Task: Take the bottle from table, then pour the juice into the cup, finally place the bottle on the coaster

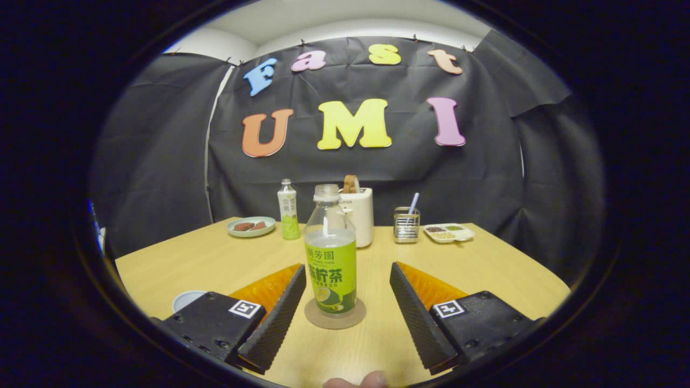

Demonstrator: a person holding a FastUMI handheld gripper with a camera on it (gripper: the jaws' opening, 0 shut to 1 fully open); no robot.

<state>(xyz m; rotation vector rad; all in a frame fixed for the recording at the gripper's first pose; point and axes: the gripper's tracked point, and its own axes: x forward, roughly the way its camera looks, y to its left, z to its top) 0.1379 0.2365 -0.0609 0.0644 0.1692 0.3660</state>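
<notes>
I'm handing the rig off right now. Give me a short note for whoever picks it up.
Claw: open, fingers on either side of the bottle, neither touching it.
Bottle: upright on the round coaster, between the fingers, cap on, partly filled with clear liquid.
Cup: on the table beside the left finger, partly hidden by it; I cannot tell what is in it.
Done: bottle stands on the coaster, so the placing step looks finished; whether the pour happened cannot be judged here.
Left: probably just back the claw straight away without knocking the bottle.
</notes>
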